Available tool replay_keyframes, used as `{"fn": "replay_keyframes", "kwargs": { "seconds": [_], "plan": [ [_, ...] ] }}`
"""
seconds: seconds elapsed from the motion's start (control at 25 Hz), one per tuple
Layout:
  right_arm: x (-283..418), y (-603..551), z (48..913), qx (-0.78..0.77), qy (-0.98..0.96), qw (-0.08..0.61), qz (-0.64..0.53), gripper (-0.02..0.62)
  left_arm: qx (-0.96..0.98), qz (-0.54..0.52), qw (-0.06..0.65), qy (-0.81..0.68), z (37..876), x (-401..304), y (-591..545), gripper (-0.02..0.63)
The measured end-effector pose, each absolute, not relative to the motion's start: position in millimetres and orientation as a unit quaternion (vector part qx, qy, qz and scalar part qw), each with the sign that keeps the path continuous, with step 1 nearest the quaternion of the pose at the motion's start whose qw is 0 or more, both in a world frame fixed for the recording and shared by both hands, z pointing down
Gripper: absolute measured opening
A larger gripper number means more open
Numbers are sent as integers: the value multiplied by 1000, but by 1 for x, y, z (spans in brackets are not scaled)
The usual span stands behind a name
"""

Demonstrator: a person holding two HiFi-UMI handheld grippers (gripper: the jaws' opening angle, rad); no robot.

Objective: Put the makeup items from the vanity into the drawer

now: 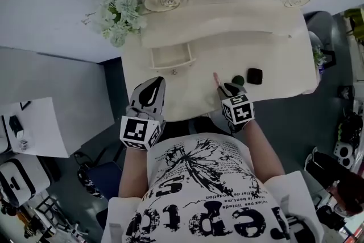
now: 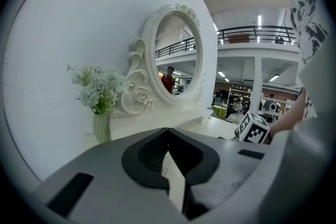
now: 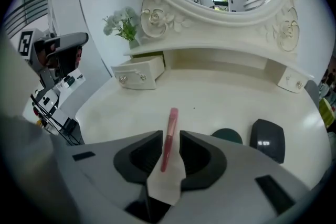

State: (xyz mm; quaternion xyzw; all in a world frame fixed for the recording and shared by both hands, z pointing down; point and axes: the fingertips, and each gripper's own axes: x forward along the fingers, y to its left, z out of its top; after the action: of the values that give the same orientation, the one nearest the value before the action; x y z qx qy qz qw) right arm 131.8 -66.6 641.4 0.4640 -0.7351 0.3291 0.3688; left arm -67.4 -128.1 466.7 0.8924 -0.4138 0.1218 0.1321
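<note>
The right gripper points down at the white bench, and its fingers are a little spread. A thin pink stick lies on the bench in the gap between them. Its far end reaches out past the fingertips, toward the middle of the frame. It seems closer to the finger on the left, but I cannot tell whether it touches it.

Just right of the fingers sit a dark green round pot and a black compact. The small drawer stands open at the upper left.

The left gripper is empty, its fingers pressed together.
</note>
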Motion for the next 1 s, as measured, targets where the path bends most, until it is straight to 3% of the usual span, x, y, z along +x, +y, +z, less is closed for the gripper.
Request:
{"fn": "replay_keyframes", "kwargs": {
  "seconds": [0.2,0.32,0.64,1.0],
  "plan": [
    [135,-62,654,463,-719,405,324,91,890,125,139,-416,472,-70,-128,20],
    [137,-64,654,466,-716,410,319,58,888,127,139,-419,473,-73,-129,20],
    [128,-102,605,482,-750,358,277,57,884,114,129,-434,463,-82,-137,20],
    [49,-160,548,407,-829,332,194,57,865,101,117,-478,447,-114,-140,20]
  ]
}}
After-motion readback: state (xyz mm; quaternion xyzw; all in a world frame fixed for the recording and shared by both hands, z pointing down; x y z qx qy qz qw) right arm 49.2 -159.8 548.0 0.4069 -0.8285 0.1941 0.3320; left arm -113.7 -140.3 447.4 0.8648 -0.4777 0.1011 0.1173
